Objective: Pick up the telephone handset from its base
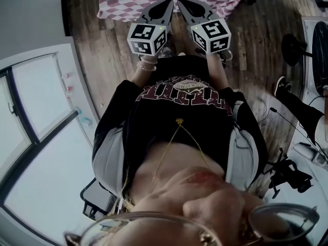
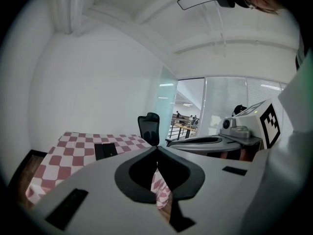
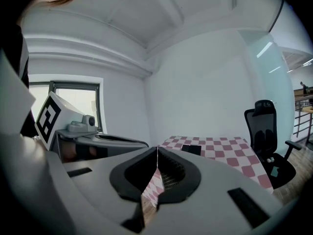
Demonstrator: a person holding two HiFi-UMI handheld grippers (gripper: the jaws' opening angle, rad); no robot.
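On checkered table (image 2: 68, 155), telephone (image 2: 105, 151), axis unclear; left gripper (image 2: 156, 148), right gripper (image 3: 157, 149): fingers (image 2: 134, 173) together, empty.

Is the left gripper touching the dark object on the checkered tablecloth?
Apart. The left gripper view shows the dark object lying ahead on the checkered tablecloth, with cloth between it and the left gripper, whose jaws are shut on nothing.
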